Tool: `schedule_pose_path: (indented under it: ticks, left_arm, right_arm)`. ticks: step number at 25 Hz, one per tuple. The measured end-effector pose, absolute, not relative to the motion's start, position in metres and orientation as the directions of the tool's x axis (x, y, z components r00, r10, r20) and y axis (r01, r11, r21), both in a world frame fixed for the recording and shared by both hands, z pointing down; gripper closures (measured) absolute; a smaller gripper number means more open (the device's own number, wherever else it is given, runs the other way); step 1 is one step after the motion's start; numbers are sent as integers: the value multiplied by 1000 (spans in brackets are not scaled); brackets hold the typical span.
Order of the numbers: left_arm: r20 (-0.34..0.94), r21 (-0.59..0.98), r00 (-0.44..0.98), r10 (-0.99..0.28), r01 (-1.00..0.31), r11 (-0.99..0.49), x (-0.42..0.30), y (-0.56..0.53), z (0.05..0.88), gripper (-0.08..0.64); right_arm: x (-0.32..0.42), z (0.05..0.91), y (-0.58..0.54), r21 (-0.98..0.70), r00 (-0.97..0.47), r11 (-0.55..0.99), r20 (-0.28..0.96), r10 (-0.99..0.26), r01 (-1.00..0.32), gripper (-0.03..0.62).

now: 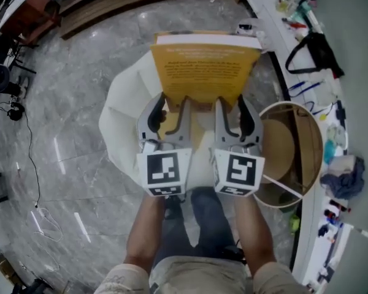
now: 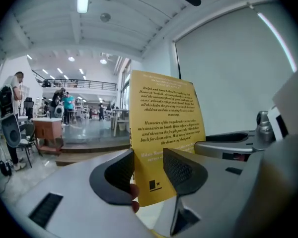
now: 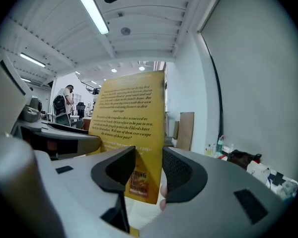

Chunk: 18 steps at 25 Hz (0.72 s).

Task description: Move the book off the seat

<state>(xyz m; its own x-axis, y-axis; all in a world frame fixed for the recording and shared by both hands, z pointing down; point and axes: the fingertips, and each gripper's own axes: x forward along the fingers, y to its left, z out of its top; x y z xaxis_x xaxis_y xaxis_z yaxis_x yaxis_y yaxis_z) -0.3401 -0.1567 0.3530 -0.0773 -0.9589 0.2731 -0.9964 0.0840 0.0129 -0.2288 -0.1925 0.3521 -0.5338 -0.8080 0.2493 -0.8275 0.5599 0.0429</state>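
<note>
**Book held above the seat, set-down yet to come**

The left tongs and the right tongs each clamp the lower edge of the yellow book. It stands upright in the air over the white seat. The carry looks to be the step in hand. Next, the book likely needs swinging past the seat's edge to a resting place, both grips kept firm

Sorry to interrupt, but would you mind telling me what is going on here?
A person is handling a yellow book with two hand-held tools. The left claw and the right claw are each clamped on its lower edge, side by side. The book is held up in the air over the white seat and has not been set down anywhere yet. A round wooden table stands just to the right of the seat.
</note>
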Motion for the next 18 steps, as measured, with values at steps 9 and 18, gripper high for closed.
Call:
schedule_pose_path:
  ticks: [9,18]
  left_arm:
    - [136,-84,-222,-965,-974,212,-331,-135,184,371]
    - [38,-91,-326,-945,-943,321,-326,-66,101,379]
  right_arm:
    - [-224,190,-184,62,-645,650,90,-759,-757,419]
    - [-225,103,-127,102,-714,711,10,-701,-696,419]
